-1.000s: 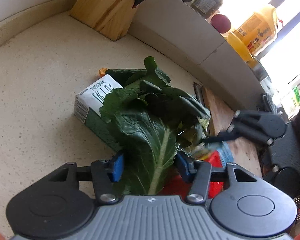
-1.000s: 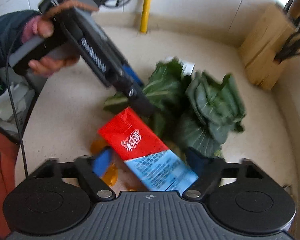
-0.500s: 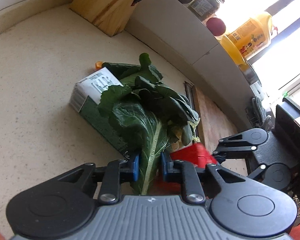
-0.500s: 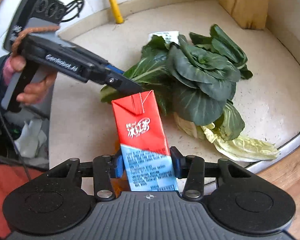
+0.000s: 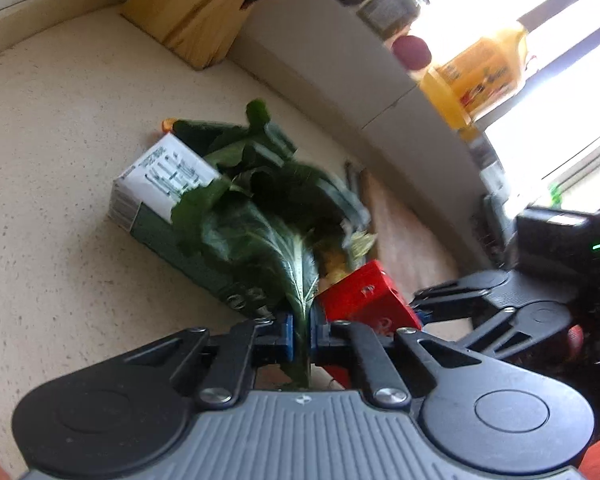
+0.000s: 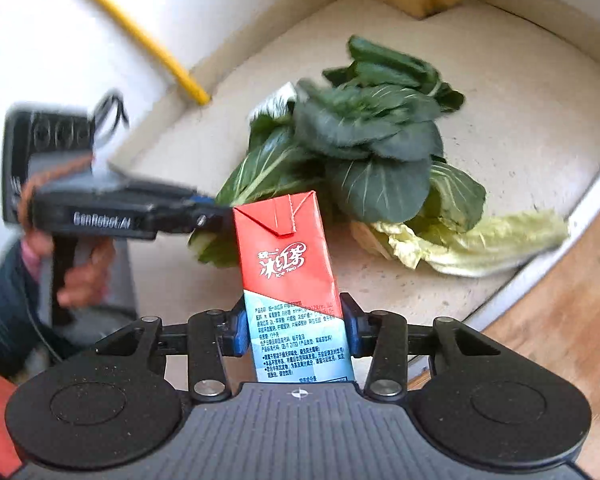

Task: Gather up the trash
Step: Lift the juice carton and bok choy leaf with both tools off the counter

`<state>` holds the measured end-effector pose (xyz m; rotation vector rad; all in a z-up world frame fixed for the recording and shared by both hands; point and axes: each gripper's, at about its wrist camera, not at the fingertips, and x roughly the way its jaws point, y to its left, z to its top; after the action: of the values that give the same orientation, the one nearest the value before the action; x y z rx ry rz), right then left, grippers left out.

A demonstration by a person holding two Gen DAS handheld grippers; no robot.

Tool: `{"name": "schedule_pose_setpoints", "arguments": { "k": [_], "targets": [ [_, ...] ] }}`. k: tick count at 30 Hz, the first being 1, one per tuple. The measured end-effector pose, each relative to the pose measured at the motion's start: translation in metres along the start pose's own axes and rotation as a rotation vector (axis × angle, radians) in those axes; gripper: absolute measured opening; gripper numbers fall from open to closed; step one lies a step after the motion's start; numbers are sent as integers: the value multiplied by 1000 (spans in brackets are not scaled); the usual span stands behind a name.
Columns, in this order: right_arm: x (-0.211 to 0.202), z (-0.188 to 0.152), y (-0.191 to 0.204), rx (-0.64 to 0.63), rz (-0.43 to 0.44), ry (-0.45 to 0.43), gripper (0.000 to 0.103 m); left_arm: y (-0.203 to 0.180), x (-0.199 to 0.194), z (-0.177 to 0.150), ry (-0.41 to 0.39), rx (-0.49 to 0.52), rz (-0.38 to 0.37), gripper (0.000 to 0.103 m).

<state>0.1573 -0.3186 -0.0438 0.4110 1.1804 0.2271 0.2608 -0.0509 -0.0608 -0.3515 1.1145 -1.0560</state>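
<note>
My left gripper [image 5: 301, 330] is shut on the stalk of a dark green leaf [image 5: 284, 256] from the pile of leafy greens [image 6: 364, 148] on the beige counter [image 5: 60, 200]. A green and white carton [image 5: 160, 196] lies under those greens. My right gripper [image 6: 294, 328] is shut on a red and blue drink carton [image 6: 288, 264], held upright above the counter; the same red carton [image 5: 364, 300] shows in the left wrist view. Seen from the right wrist, the left gripper [image 6: 204, 216] reaches the greens from the left.
A pale cabbage leaf [image 6: 480, 244] lies near the counter's edge, beside a wooden surface [image 6: 560, 340]. A wooden knife block [image 5: 192, 8] stands in the back corner. Jars and an orange bottle [image 5: 476, 76] line the ledge. A yellow pipe [image 6: 140, 40] runs down the wall.
The left gripper has closed tighter on the leaf stalk. The right gripper has lifted and pulled back with the red carton, which now stands more upright.
</note>
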Motion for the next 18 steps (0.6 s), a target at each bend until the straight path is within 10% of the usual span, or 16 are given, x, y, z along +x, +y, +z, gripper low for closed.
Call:
{"name": "schedule_pose_setpoints", "arguments": {
  "k": [18],
  "targets": [
    [-58,-18,-33,266,218,-300,49,-6,-58,12,-230,-155,-258,6]
  ]
}}
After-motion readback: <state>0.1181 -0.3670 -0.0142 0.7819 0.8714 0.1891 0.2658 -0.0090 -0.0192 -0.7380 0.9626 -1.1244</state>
